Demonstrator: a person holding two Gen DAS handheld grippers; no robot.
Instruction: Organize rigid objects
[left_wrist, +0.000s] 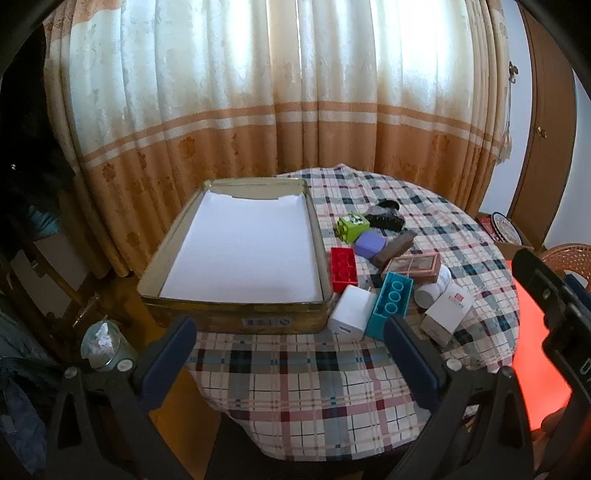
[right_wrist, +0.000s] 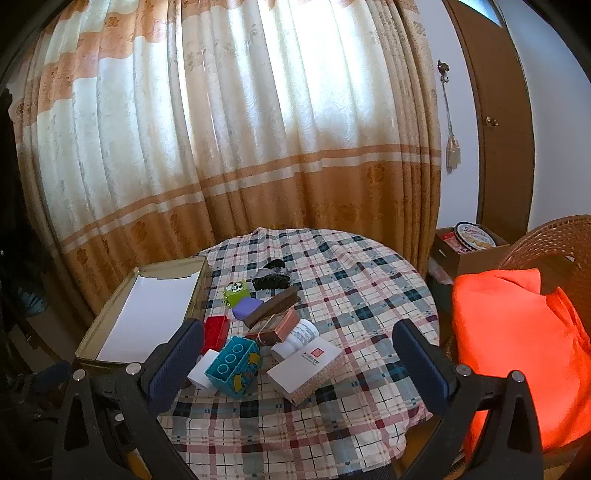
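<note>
Now hovering above the near edge of the checked table (right_wrist: 369, 288), both tools released: left gripper (left_wrist: 291, 343) gaping wide with nothing between its pads, right gripper (right_wrist: 299, 354) likewise spread and empty. Lying ahead of the right gripper, just beyond its fingertips: a heap of rigid objects, teal brick (right_wrist: 232, 363) and white charger (right_wrist: 203, 369) nearest, white carton (right_wrist: 304, 365) beside them. Sitting left of the heap, touching it: the open tin tray (left_wrist: 236, 317), paper-lined and empty (likely the destination). Judging the right gripper nearer to the heap, the left squarely facing the tray. Running roughly away from the right gripper: the teal brick's long axis.
</note>
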